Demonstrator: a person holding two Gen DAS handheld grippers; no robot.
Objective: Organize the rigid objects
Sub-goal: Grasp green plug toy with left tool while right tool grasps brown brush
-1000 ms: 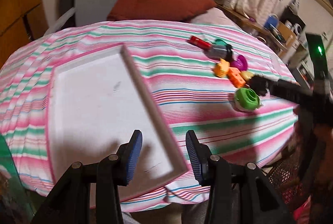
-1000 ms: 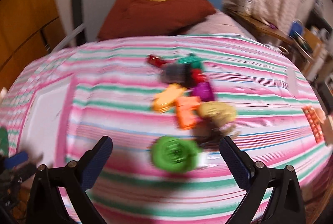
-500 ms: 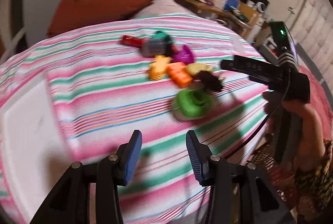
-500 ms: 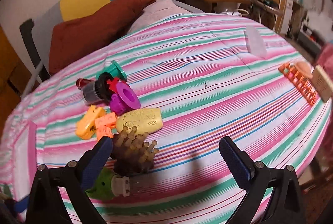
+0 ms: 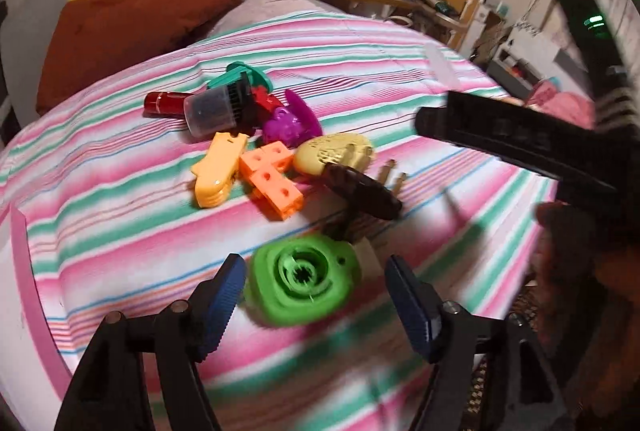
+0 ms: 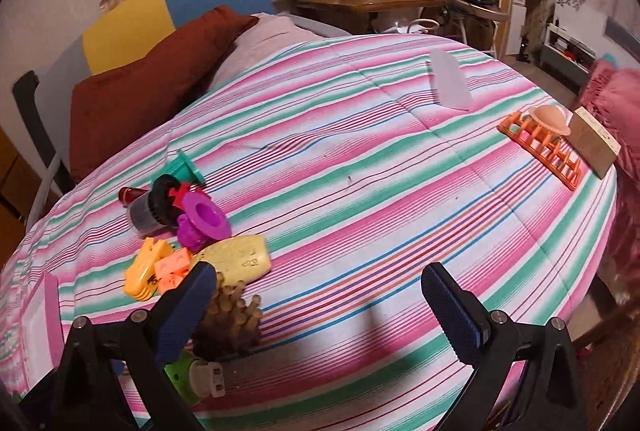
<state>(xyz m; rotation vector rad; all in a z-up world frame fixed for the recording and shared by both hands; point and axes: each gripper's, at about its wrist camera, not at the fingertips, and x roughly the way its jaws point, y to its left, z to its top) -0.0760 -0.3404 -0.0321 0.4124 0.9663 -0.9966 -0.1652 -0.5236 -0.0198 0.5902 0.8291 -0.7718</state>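
The left gripper (image 5: 316,295) hangs over the striped bedspread (image 5: 360,63) with its fingers (image 5: 224,295) wide; they have just been opening. The green round toy (image 5: 306,279) lies between them on the bed, and the pads do not press on it. Just beyond it lies a dark brown brush (image 5: 360,191) with wooden pegs, touching a pale yellow oval piece (image 5: 336,153). Beside that are orange linked cubes (image 5: 272,179) and a yellow-orange clip (image 5: 216,171), then a purple spool (image 5: 292,119), a smoky grey cup (image 5: 208,111), a red tube (image 5: 164,103) and a teal funnel-shaped piece (image 5: 240,71), all clustered together. A brown pillow (image 5: 140,23) sits at the head of the bed.

The right gripper (image 6: 320,299) also has its fingers (image 6: 452,307) spread wide, with nothing between them but the bedspread. Its left finger stands just in front of the brush. Well apart, near the far right edge of the bed, an orange rack (image 6: 540,147) lies with a peach dome-shaped thing (image 6: 550,117) on it and a wooden block (image 6: 592,141) beside it. A pale flat piece (image 6: 450,83) lies farther up the bed.
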